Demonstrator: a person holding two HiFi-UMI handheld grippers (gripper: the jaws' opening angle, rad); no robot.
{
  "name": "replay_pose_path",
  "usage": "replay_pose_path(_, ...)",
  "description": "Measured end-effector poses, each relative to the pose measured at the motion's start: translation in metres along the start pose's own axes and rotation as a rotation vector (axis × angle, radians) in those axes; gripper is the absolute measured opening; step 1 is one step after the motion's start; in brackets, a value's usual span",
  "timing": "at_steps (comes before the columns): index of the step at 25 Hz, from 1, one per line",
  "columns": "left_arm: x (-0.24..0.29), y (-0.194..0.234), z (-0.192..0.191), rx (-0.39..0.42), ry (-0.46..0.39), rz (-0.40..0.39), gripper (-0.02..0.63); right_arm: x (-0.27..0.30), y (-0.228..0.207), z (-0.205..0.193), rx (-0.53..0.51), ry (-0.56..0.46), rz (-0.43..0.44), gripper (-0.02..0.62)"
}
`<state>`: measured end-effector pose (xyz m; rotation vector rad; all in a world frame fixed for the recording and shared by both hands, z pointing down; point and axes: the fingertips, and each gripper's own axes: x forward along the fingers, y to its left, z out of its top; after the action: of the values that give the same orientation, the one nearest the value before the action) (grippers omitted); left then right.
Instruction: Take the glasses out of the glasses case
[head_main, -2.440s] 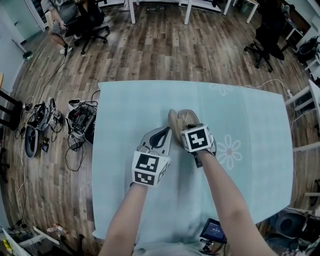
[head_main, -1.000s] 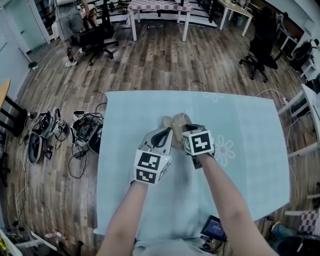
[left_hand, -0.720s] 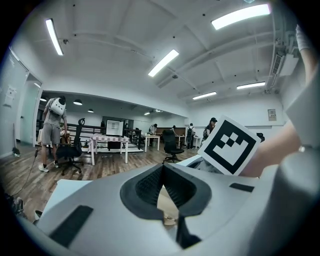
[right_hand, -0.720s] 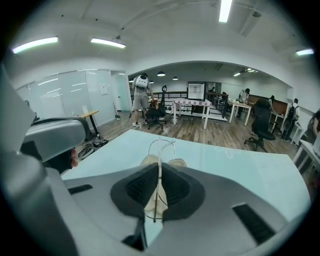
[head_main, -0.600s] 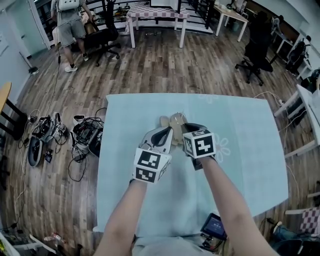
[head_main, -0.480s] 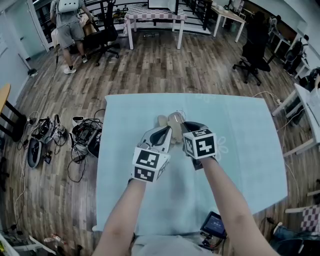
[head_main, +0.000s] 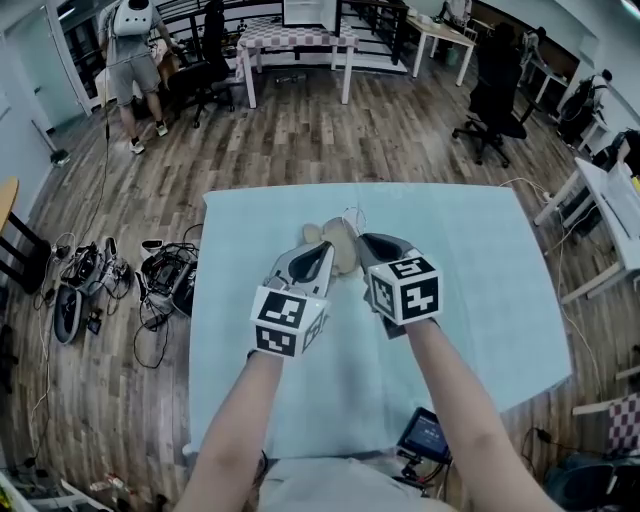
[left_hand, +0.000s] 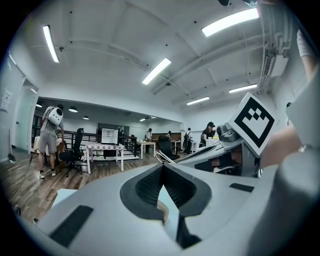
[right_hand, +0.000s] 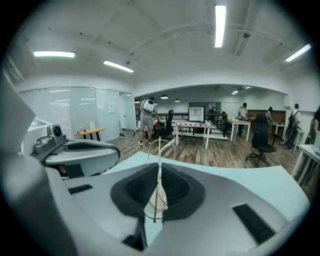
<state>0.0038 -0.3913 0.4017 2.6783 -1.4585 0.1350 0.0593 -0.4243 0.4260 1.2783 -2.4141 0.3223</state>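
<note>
A beige glasses case (head_main: 335, 243) sits just past both grippers over the light blue table (head_main: 470, 270). My left gripper (head_main: 318, 256) is shut on the case, whose beige edge (left_hand: 162, 202) shows between the jaws. My right gripper (head_main: 368, 246) is shut on the thin wire-framed glasses (right_hand: 159, 167), whose frame stands up out of its jaws (right_hand: 158, 192). In the head view only a thin bit of the glasses (head_main: 350, 214) shows above the case. The left gripper view shows the right gripper (left_hand: 212, 155) close on its right, with the glasses' wire (left_hand: 161, 157) at its tip.
A phone-like device (head_main: 426, 435) lies at the table's near edge. Cables and gear (head_main: 160, 265) are on the wooden floor to the left. A person (head_main: 130, 45) stands far back left near office chairs and white tables (head_main: 295, 40).
Both grippers have risen toward the camera and drifted a little left, still together at the case. The right gripper's marker cube now sits higher and looks larger.
</note>
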Motion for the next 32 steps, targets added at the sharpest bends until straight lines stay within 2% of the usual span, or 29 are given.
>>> replay_pose_path(13,-0.026,-0.032,0.036,0.053,-0.110,-0.026,0.008,-0.068,0.015,0.016,-0.014,-0.167,0.009,0.028)
replay_pose_path(19,-0.044,-0.043,0.046,0.128,-0.155,-0.019,0.008,-0.086,0.022,0.012,-0.014,-0.205,-0.009,0.028)
replay_pose_path(27,-0.058,-0.045,0.050,0.136,-0.190,0.003,0.008,-0.096,0.031,-0.001,0.006,-0.222,-0.022,0.028)
replay_pose_path(32,-0.066,-0.046,0.048,0.110,-0.203,0.019,0.008,-0.109,0.036,-0.003,0.017,-0.249,-0.043,0.028)
